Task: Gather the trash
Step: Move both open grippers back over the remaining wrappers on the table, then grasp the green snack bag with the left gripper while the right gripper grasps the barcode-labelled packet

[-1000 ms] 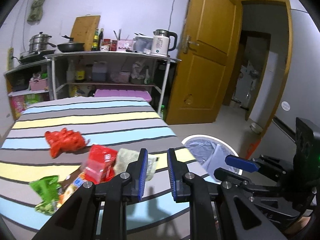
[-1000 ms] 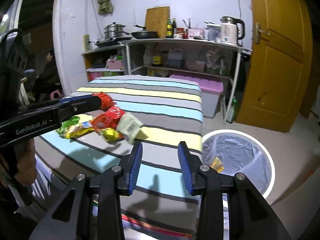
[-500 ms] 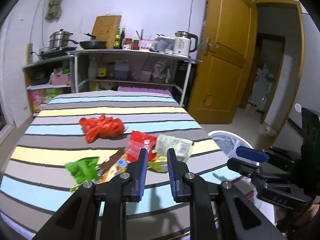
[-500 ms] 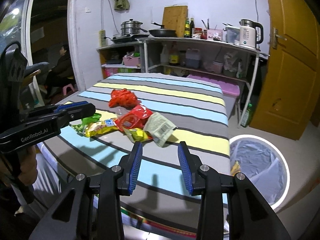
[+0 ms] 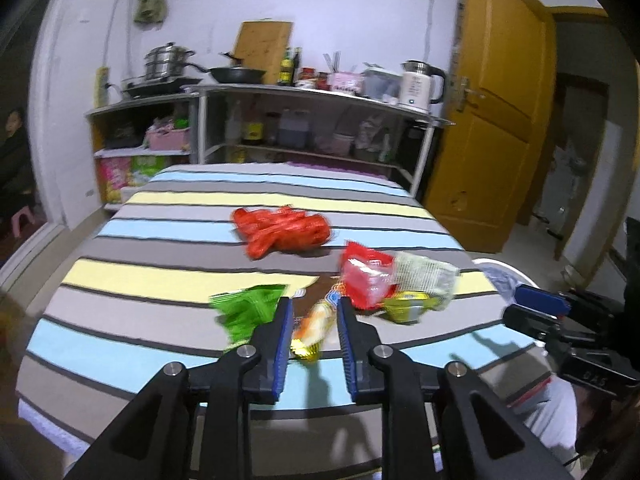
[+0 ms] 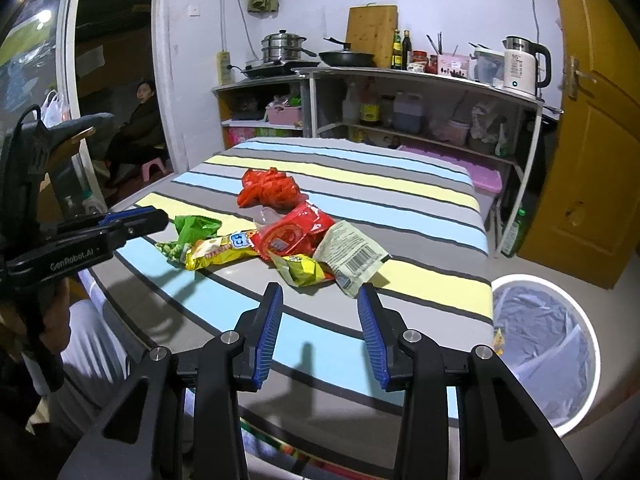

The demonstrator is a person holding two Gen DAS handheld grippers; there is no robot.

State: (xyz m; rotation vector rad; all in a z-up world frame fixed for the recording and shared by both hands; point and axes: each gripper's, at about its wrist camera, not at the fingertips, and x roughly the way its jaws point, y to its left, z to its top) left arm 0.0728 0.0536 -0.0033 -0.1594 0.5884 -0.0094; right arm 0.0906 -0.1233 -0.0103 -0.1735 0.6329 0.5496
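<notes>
Several wrappers lie on a striped table (image 6: 400,200): a crumpled red bag (image 6: 270,192) (image 5: 284,230), a green packet (image 6: 192,230) (image 5: 248,308), a yellow-orange snack packet (image 6: 220,254) (image 5: 316,326), a red packet (image 6: 292,234) (image 5: 366,280), a small yellow wrapper (image 6: 302,270) (image 5: 408,306) and a pale barcode packet (image 6: 350,254) (image 5: 426,272). A white trash bin (image 6: 540,356) with a clear liner stands on the floor at the table's right. My left gripper (image 5: 312,344) is open and empty, just short of the yellow-orange packet. My right gripper (image 6: 320,334) is open and empty, near the table's front edge.
Shelving (image 6: 420,80) with pots, bottles and a kettle (image 6: 522,66) stands behind the table. A yellow door (image 6: 592,140) is at right. A person (image 6: 138,128) sits at far left. The left gripper also shows in the right wrist view (image 6: 132,224).
Both wrist views have swung left and the table now fills more of the view. The left gripper has come closer to the wrappers and opened a little wider. The trash has not moved.
</notes>
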